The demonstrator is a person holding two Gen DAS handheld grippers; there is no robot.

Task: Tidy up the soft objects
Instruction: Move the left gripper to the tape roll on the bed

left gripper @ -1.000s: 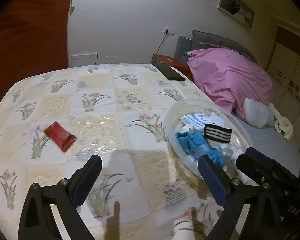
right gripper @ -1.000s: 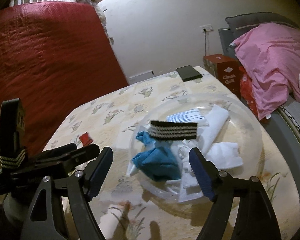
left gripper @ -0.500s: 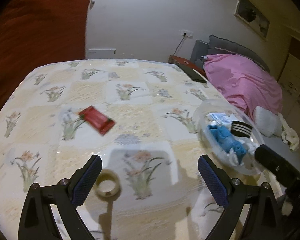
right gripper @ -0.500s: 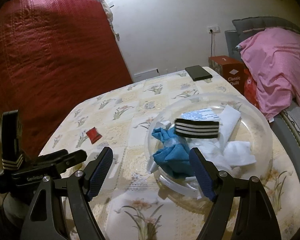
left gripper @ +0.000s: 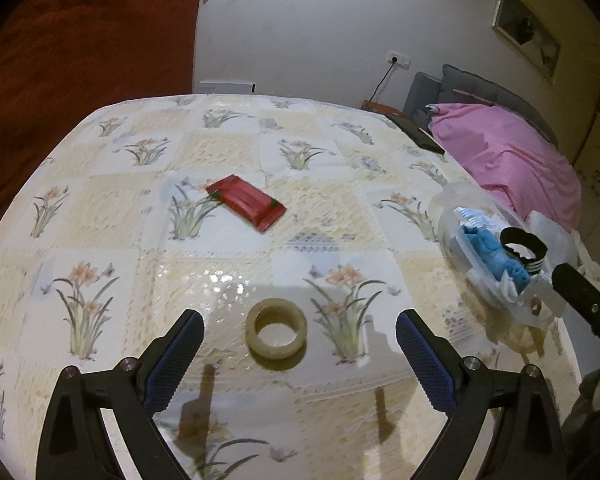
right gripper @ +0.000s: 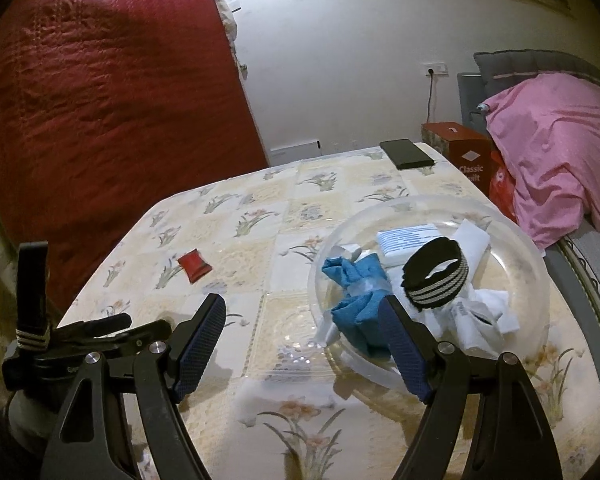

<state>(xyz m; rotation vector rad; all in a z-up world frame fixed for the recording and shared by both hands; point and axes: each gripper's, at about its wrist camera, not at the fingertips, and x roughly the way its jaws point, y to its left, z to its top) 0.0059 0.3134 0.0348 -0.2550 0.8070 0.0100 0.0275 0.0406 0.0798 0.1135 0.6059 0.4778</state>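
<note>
Since a moment ago my left tongs point(left gripper: 298, 354) have swung away from the bowl point(left gripper: 444, 210), so the tape roll point(left gripper: 276, 334) now lies on the table point(left gripper: 100, 184) right between their blue pads point(left gripper: 176, 356), apart from both. These tongs stand wide open and hold nothing. Beyond the tape roll lies a red packet point(left gripper: 246, 202), flat on the flowered cloth. Right of the tape roll, near the table's edge, the clear bowl holds the soft things: a blue cloth point(right gripper: 358, 300), a black band with white stripes point(right gripper: 436, 274) resting on top, white cloths point(right gripper: 482, 312) and a printed white pack point(right gripper: 410, 240).

My right tongs point(right gripper: 302, 350) are also spread wide and empty, hanging over the table with the right pad point(right gripper: 402, 350) in front of the bowl's near rim. At the table's far corner beyond the bowl lies a black phone point(right gripper: 406, 154). A pink blanket point(right gripper: 556, 144) covers the bed past the table.
</note>
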